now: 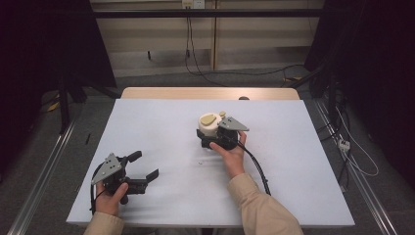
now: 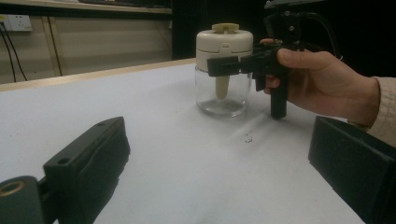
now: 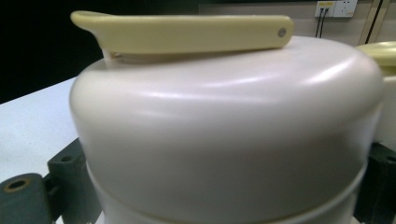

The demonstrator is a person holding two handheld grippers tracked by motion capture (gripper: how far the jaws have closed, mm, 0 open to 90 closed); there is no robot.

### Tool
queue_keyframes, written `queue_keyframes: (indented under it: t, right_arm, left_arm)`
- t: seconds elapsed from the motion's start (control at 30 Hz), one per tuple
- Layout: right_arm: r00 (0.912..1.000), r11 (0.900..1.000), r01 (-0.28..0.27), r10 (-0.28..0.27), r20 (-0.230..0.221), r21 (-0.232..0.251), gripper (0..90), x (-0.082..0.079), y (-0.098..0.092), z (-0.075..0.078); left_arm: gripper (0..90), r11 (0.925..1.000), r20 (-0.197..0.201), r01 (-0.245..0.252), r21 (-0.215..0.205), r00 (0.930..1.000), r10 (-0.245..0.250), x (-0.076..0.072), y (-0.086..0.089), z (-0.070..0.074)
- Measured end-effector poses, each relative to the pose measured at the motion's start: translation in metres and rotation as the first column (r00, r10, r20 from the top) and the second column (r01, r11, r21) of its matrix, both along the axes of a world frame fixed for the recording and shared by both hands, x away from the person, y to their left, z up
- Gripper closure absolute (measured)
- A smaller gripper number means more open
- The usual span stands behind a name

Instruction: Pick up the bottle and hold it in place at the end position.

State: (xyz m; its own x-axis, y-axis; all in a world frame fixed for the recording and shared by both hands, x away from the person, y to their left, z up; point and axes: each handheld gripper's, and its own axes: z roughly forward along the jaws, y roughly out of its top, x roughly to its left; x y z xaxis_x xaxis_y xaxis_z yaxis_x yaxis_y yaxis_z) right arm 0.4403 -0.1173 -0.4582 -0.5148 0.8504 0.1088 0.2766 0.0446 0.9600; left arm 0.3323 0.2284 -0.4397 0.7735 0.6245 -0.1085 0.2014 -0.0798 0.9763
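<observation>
The pale grey worktop spans the middle of the high view. Just right of its centre stands a clear glass jar with a cream lid and a yellowish flip handle. The right tongs are closed around the jar just below its lid. The left tongs, at the lower left, gape wide, holding nothing.
</observation>
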Motion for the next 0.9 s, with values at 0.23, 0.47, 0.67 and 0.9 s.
queue_keyframes:
  t: [0.23,0.47,0.67,0.9]
  right_arm:
    - [0.9999,1.000,-0.014,0.014,-0.009,-0.013,6.4,-0.0010,-0.0014,0.0006]
    - [0.9994,0.999,-0.028,0.027,-0.022,-0.024,6.3,-0.0020,-0.0031,0.0013]
    - [0.9991,0.999,-0.034,0.033,-0.025,-0.032,6.3,-0.0030,-0.0039,0.0014]
    - [0.9979,0.998,-0.052,0.050,-0.041,-0.035,6.2,-0.0044,-0.0076,0.0014]
  left_arm:
    - [4.5,1.0000,-0.001,0.004,0.004,1.0000,-0.004,-0.0001,-0.0004,0.0000]
    - [4.6,1.0000,0.000,0.001,0.005,1.0000,-0.001,0.0000,-0.0004,-0.0001]
    - [4.4,1.0000,-0.001,-0.001,0.002,1.0000,0.001,0.0000,-0.0005,0.0006]
    - [4.3,0.9999,-0.015,-0.012,0.002,0.9998,0.012,0.0021,-0.0048,-0.0011]
